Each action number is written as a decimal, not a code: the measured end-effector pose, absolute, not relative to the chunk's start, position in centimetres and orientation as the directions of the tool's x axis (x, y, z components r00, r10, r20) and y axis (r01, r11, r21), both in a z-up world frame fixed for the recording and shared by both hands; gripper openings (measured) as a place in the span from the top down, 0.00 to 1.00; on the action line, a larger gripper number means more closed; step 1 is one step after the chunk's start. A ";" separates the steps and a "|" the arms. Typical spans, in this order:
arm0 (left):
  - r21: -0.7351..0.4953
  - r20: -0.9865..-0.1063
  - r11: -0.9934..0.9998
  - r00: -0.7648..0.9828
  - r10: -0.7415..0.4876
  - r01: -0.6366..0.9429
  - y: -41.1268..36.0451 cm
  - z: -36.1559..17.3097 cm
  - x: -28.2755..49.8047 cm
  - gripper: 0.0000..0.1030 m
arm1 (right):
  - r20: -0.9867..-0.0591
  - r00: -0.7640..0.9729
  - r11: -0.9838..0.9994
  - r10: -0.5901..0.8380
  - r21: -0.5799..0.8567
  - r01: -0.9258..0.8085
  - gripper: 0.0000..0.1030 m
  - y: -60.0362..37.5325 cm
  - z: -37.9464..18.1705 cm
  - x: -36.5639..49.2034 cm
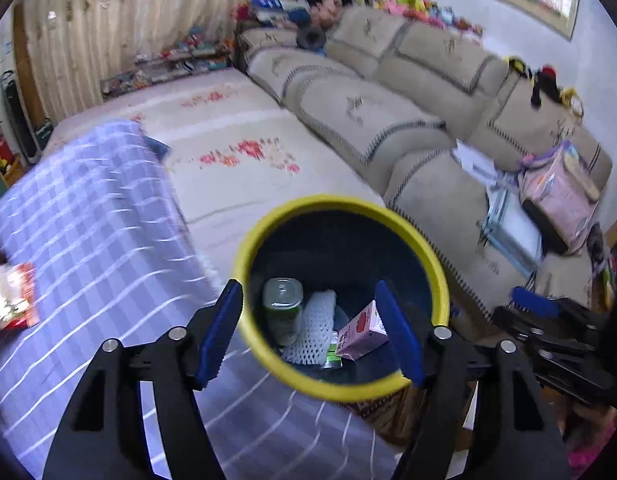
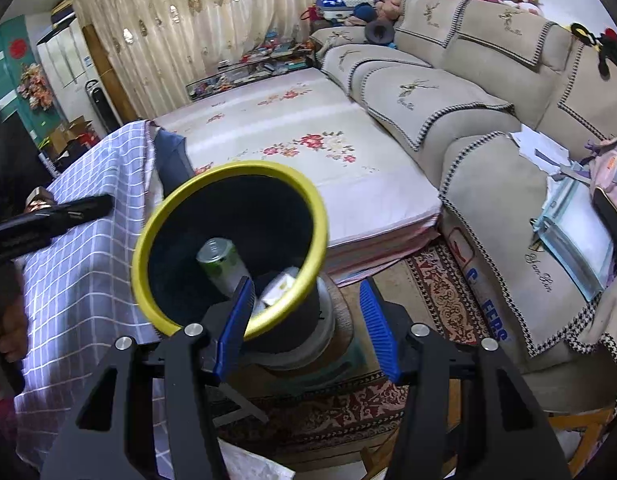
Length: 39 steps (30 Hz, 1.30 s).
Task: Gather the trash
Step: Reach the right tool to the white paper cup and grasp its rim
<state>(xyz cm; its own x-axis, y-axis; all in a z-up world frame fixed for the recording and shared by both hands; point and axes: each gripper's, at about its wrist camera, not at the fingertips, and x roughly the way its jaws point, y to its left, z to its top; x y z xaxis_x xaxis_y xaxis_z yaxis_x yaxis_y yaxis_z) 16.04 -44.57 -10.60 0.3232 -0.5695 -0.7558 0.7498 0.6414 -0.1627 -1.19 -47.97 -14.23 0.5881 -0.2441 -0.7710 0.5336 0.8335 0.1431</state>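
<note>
- Left wrist view looks steeply down over the left gripper (image 1: 308, 330), whose blue fingers (image 1: 218, 334) stand spread with nothing between the pads; they frame the mouth of the trash bin (image 1: 340, 390).
- Trash bin: dark, round, with a yellow rim, standing upright just beside a table under a lilac checked cloth (image 1: 88, 240). In the right wrist view it sits on a stack of round things on a patterned rug (image 2: 440, 300).
- Inside the bin a green drink can (image 1: 282, 308) stands nearly upright, open top toward the camera, leaning a little on the wall. Beside it lies a white foam net sleeve (image 1: 314, 328), its long axis running from the can down toward the bin's near side.
- A pink juice carton (image 1: 360, 334) with a red apple picture lies on its side at the sleeve's right; its writing is too small to read.
- A red and white packet (image 1: 12, 300) lies on the cloth at the left edge, blurred.
- Right gripper (image 2: 306, 326) also tilts downward, its jaws apart and empty, the left pad over the bin's near rim, the right pad off to the bin's side.
- Sofa (image 2: 488, 208) covers carry a script logo I cannot make out for certain; a box below shows the letters "EERS".
</note>
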 end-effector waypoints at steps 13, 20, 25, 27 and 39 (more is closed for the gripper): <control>-0.108 -0.607 0.906 0.695 -0.387 0.410 -16.9 -3.3 10.4 0.10 | -0.743 0.668 0.956 -0.040 0.166 0.242 0.49 -36.0 -12.4 6.0; -0.077 -0.582 0.987 0.797 -0.160 0.141 -3.0 -3.3 7.1 0.09 | -0.698 0.699 0.983 0.152 0.177 -0.037 0.49 -23.4 -10.0 10.9; -0.121 -0.587 0.991 0.802 -0.113 0.051 3.6 -4.4 5.9 0.09 | -0.654 0.707 0.963 0.269 0.167 -0.213 0.49 -15.0 -7.4 13.4; -0.136 -0.591 0.990 0.798 -0.113 0.040 4.7 -4.8 5.6 0.09 | -0.648 0.702 0.954 0.297 0.161 -0.254 0.49 -12.4 -6.9 14.4; -0.157 -0.594 0.986 0.793 -0.134 0.049 4.3 -5.7 5.5 0.08 | -0.722 0.637 0.954 0.268 0.110 -0.277 0.60 -6.4 -8.7 20.5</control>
